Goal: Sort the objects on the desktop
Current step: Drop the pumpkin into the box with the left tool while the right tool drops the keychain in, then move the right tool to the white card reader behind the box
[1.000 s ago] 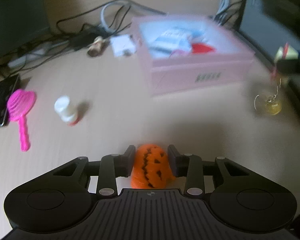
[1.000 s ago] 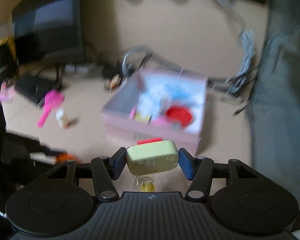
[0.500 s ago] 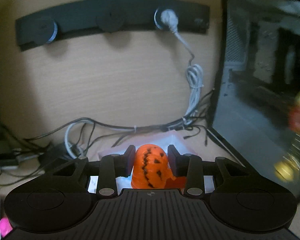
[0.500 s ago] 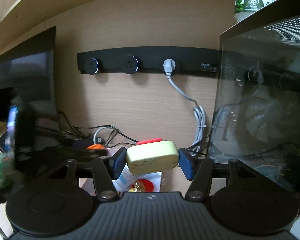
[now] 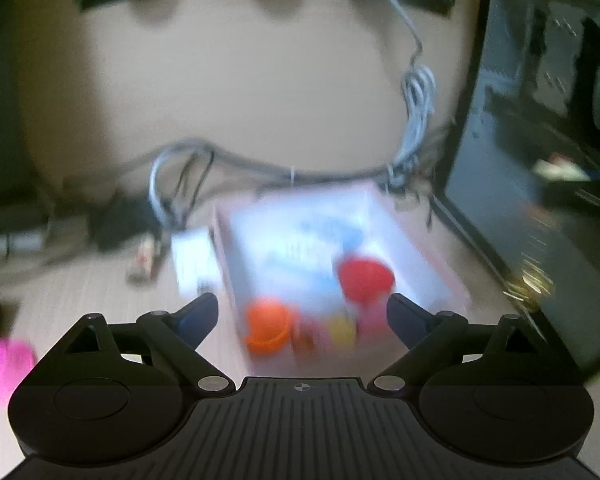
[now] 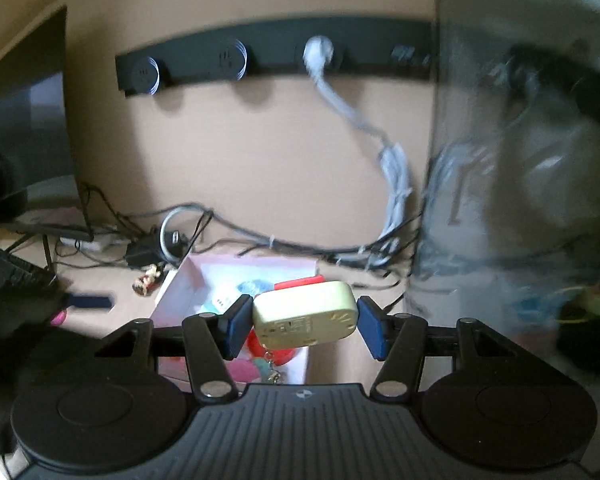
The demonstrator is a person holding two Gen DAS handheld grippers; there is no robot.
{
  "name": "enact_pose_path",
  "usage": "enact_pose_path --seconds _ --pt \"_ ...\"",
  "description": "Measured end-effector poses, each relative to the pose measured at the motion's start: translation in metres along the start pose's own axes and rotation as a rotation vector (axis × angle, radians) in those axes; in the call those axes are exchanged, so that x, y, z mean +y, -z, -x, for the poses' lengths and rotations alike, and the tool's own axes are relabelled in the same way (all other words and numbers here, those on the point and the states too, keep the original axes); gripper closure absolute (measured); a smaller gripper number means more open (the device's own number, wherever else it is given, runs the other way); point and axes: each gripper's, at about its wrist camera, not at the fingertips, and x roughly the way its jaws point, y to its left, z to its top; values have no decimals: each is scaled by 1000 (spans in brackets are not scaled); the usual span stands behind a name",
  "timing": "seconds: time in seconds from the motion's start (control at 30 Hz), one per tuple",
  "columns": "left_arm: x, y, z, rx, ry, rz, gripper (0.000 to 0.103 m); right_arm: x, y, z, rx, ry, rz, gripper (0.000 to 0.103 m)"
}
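Observation:
My left gripper (image 5: 302, 314) is open and empty above the near end of the pink box (image 5: 436, 276). The orange pumpkin toy (image 5: 267, 325) lies in the box, blurred, beside a red object (image 5: 365, 278) and a yellow one (image 5: 342, 330). My right gripper (image 6: 303, 322) has its jaws around a pale yellow device with a red strip (image 6: 305, 314), tilted, with a small gap at the right pad; a charm hangs below it. It is held above the pink box (image 6: 180, 284).
Tangled cables (image 6: 260, 236) and a white cord (image 6: 392, 184) run along the back wall under a black socket strip (image 6: 260, 60). A computer case (image 6: 520, 160) stands at the right and a monitor (image 6: 24, 140) at the left. A pink brush (image 5: 8, 364) and a small figurine (image 6: 148, 280) lie on the desk.
My left gripper has opened and the pumpkin toy has dropped into the pink box. My right gripper has moved over the box, its jaws slightly wider, the yellow device tilting.

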Motion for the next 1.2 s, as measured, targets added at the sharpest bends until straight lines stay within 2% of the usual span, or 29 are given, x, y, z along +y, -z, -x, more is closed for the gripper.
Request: enact_pose_path --seconds 0.17,0.3,0.4,0.5,0.63,0.77,0.93,1.0,1.03,1.07,1.2 --pt "9 42 23 90 -8 49 7 10 -5 -59 78 -53 -59 47" --pt "26 64 40 118 -81 92 6 25 -7 -97 49 -7 -24 46" --pt "42 76 47 146 -119 143 6 27 4 -117 126 5 -39 46" --pt "52 88 54 156 -139 173 5 31 22 -119 177 -17 -31 45" --pt "67 97 59 178 -177 233 4 44 31 -112 183 -56 8 45" --pt "84 106 66 186 -210 272 4 78 15 -114 158 -127 85 44" --pt "112 116 76 171 -228 311 4 144 -12 -135 151 -199 205 43" --pt "121 118 78 150 -229 322 4 174 -21 -155 176 -208 257 53" --pt "125 119 80 138 -226 327 3 186 -25 -166 192 -198 275 69" --pt "128 121 82 125 -223 335 3 197 -29 -180 220 -184 286 72" --pt "142 128 88 97 -208 376 3 215 -46 -239 325 -153 221 72"
